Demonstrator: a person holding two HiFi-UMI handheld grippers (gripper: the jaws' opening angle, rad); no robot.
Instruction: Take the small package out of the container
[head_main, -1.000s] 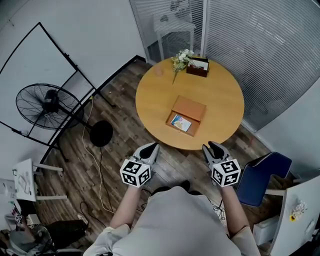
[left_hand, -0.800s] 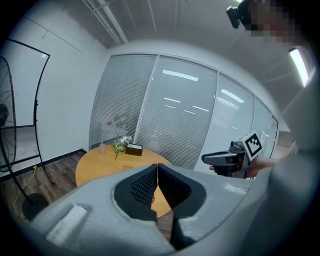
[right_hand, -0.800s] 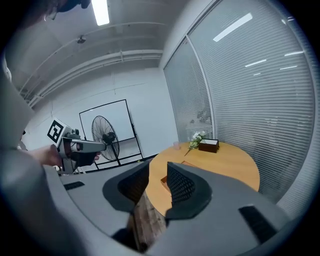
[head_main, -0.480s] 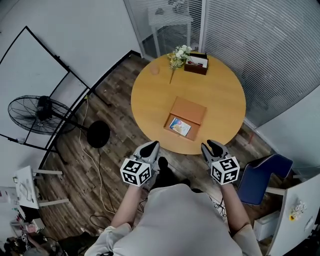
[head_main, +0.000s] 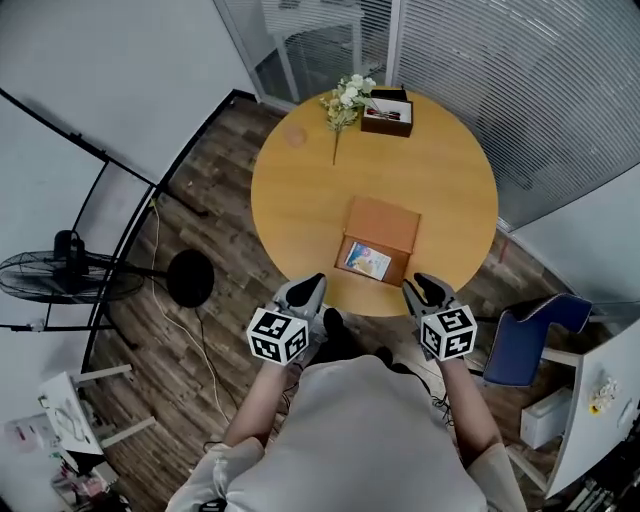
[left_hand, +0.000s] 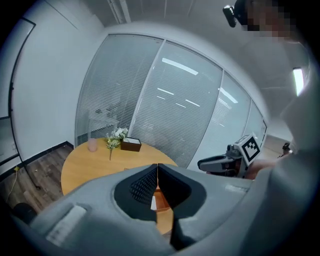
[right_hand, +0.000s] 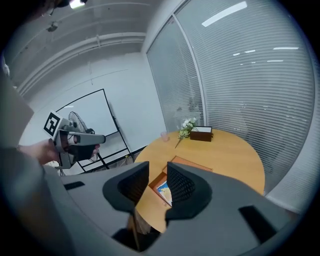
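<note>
An open brown box (head_main: 384, 226) lies near the front edge of the round wooden table (head_main: 300, 200). A small package (head_main: 365, 261) with a colourful picture lies flat in the box's near half. My left gripper (head_main: 310, 289) hovers over the table's near edge, left of the box, jaws shut and empty. My right gripper (head_main: 427, 289) hangs at the edge right of the box, open with nothing between its fingers. In the right gripper view the package (right_hand: 164, 191) shows through the gap of the right gripper (right_hand: 157, 176). The left gripper (left_hand: 157, 172) hides most of the box in its own view.
At the table's far side stand white flowers (head_main: 345, 98), a dark brown holder (head_main: 387, 114) and a pink cup (head_main: 293, 135). A blue chair (head_main: 528, 338) is at my right, a floor fan (head_main: 62, 272) and a black stand base (head_main: 190, 278) at my left. Glass walls with blinds lie behind.
The person has stepped closer to the table, so the box now lies just ahead of both grippers. Neither gripper's jaws have changed.
</note>
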